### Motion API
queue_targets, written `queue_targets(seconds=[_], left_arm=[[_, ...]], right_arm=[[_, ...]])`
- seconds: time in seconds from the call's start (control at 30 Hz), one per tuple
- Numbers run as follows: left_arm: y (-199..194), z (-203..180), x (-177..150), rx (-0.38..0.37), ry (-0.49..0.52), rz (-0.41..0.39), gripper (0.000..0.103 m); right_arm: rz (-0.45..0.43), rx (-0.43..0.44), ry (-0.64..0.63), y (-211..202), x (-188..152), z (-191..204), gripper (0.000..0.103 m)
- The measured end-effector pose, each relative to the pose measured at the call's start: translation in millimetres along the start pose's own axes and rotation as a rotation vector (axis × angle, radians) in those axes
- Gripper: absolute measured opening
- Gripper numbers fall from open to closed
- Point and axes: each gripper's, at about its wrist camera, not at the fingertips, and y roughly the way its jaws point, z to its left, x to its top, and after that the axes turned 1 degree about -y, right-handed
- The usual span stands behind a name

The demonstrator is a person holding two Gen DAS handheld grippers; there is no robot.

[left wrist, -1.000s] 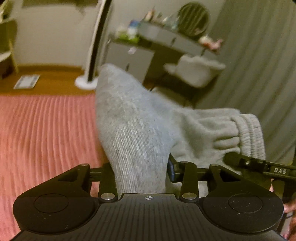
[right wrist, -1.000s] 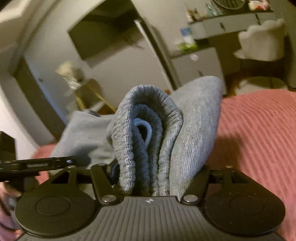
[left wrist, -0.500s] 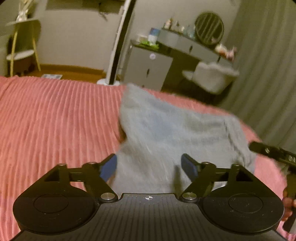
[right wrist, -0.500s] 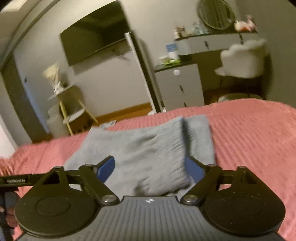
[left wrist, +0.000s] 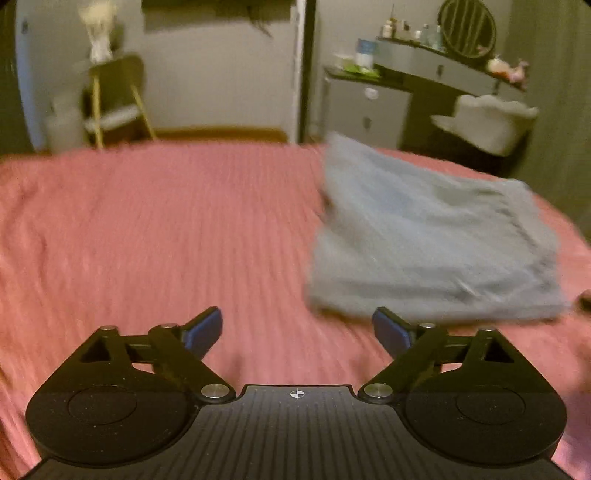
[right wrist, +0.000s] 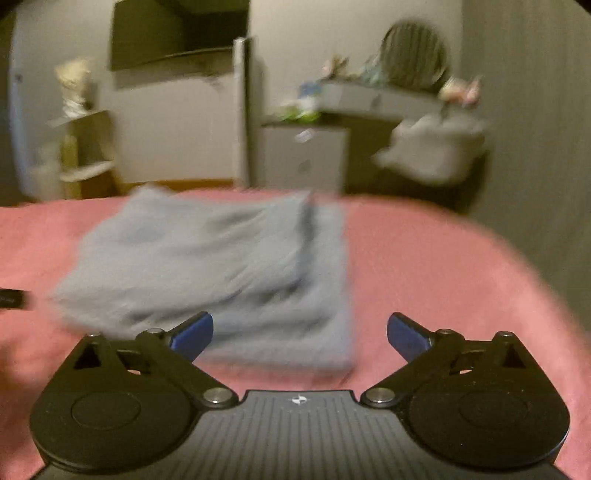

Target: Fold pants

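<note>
The grey pants (left wrist: 424, 240) lie folded into a flat rectangle on the pink ribbed bedspread (left wrist: 147, 240), to the right in the left wrist view. My left gripper (left wrist: 297, 328) hovers just short of their near left corner, jaws opening wide, nothing between them. In the right wrist view the folded pants (right wrist: 221, 266) fill the left centre, blurred. My right gripper (right wrist: 299, 332) hangs over their near right corner, jaws still opening, pads clear of the cloth. The tip of the other gripper (right wrist: 13, 298) shows at the left edge.
Beyond the bed stand a white drawer unit (left wrist: 365, 110), a vanity shelf with a round mirror (left wrist: 467, 29), a white fluffy chair (left wrist: 487, 122), a tall white fan post (left wrist: 301, 70) and a small shelf stand (left wrist: 110, 99). A grey curtain (right wrist: 535, 129) hangs at the right.
Both grippers let go of the pants and opened wide. They drew back toward the near side, and the pants now lie flat on the bedspread.
</note>
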Motion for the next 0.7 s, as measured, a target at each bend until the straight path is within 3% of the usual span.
queue_targets(seconds=[0.1,0.23,0.3,0.37,0.5,0.57,0.7], left_arm=[[-16,-8,-34,-0.057,-0.022,0.052,0.096],[-23,-30,-73,-0.082,0.007,0.113,0.096],[-19,-35,-83,-0.075,0.036,0.142,0.097],[-18,-34,-87,0.001,0.046,0.178,0.097],[-19,-30,-91,0.058,0.009,0.162,0.097],[-25,-32,-91,0.051,0.003,0.142,0.097],[-49,-34,-91,0.062,0.038,0.081,0.100]], right_arm=[[0.083,0.063,0.001,-18,-36,12,0.100],[0.168,0.025,-0.015,-31,-70,30,0.100],[0.194,0.007,-0.002,-36,-78,31,0.100],[0.211,-0.036,0.008,-42,-86,36,0.100],[0.284,-0.201,-0.040,-45,-92,49,0.100],[0.334,-0.211,-0.078,-44,-90,55,0.100],[0.324,-0.144,-0.073,-65,-90,63,0.100]])
